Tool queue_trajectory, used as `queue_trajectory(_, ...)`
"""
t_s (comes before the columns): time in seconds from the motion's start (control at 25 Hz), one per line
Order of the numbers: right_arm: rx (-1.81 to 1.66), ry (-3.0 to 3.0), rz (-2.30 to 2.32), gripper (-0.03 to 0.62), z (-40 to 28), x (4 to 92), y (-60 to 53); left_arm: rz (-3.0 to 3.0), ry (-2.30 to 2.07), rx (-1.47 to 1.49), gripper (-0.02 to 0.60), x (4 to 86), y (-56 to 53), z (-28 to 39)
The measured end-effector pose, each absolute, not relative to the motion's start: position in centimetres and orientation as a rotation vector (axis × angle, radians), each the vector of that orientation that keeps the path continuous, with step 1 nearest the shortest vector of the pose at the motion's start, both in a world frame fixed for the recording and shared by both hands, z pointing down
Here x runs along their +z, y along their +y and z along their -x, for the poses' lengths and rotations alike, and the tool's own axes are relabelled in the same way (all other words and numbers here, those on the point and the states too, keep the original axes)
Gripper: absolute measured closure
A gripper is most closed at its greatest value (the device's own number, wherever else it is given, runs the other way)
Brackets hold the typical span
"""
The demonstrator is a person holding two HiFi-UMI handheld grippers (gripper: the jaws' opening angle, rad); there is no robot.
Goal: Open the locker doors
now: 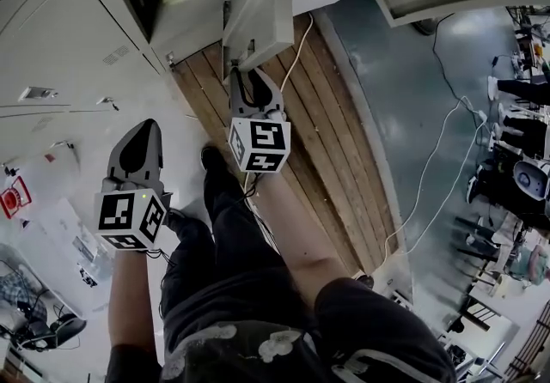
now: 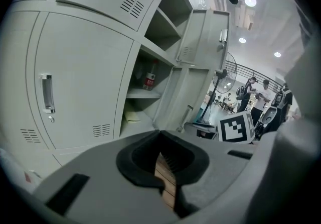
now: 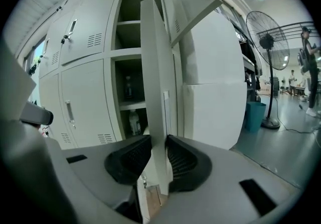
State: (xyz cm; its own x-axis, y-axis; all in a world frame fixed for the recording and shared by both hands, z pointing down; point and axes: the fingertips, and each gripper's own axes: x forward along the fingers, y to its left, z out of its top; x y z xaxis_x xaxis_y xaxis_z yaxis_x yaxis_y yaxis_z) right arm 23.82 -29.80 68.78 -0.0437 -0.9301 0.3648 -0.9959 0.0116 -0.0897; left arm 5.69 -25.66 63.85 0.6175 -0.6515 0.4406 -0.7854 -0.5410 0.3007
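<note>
**Right gripper on the door edge**

The right gripper [image 3: 159, 153] pinches the edge of a locker door [image 3: 153, 62], which is swung out from the lockers [image 3: 85, 92]. The left gripper [image 2: 161, 137] is pressed closed and empty, hanging apart from that door.

A: Near left, lockers [image 2: 85, 77]: painted sheet metal, pale grey, matt, smooth. The open locker door [image 3: 153, 67] has the same finish.

B: Noted. At their foot, wooden planks [image 1: 318, 115]: bare, dull, grain showing. Farther right, grey floor [image 1: 412, 98]: smooth, slight sheen.

A: The right gripper [image 3: 159, 140] and left gripper [image 2: 160, 135] are matt grey plastic shells. Their pads [image 3: 131, 160] are black, ribbed and rubbery-looking.

B: The marker cube [image 1: 258, 145] has matt black-and-white faces. The cable [image 1: 430, 175] has a smooth white plastic sheath. The trousers [image 1: 232, 261] are dark cloth.
</note>
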Motion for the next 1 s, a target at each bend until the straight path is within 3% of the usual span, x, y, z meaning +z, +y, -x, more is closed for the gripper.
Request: queue_trajectory(1.0, 0.448, -1.946, -2.165, 0.485, -35.5, 69.1, -29.5, -2.417, -1.038, 0.407, 0.572, 64.3, -25.2, -11.5)
